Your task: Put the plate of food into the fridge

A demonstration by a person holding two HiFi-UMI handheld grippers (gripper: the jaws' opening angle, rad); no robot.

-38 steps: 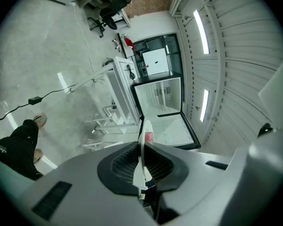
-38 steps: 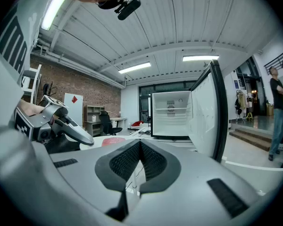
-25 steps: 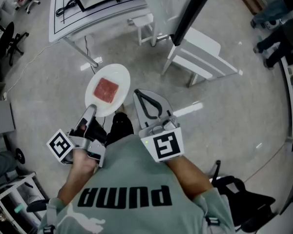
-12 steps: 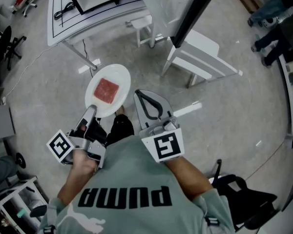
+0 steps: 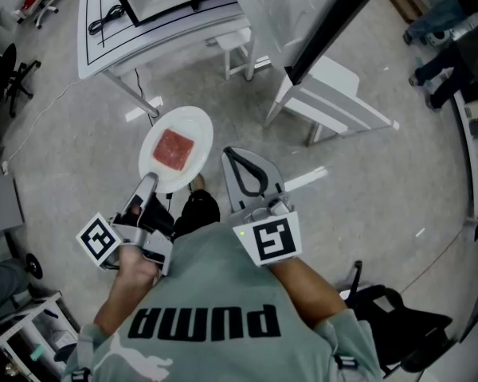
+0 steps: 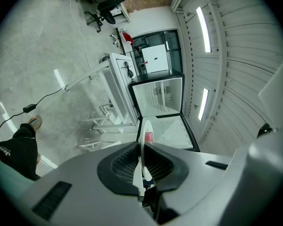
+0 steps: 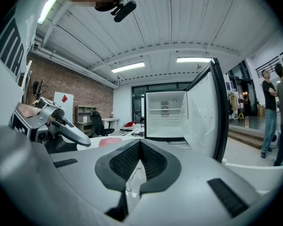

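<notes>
Left tongs (image 5: 148, 181) clamped on the near rim of the plate (image 5: 188, 120), which hangs over the floor (image 5: 366, 189), well short of the open fridge (image 7: 165, 126). Right tongs (image 5: 244, 169) closed on nothing. Gripped at one edge only, the plate may sag or twist and let the food (image 5: 174, 147) slide off. Its far rim could also strike the door (image 7: 200, 114) on entry.

Glossy white plate (image 5: 195, 130) over a smooth, shiny grey floor (image 5: 366, 197).
</notes>
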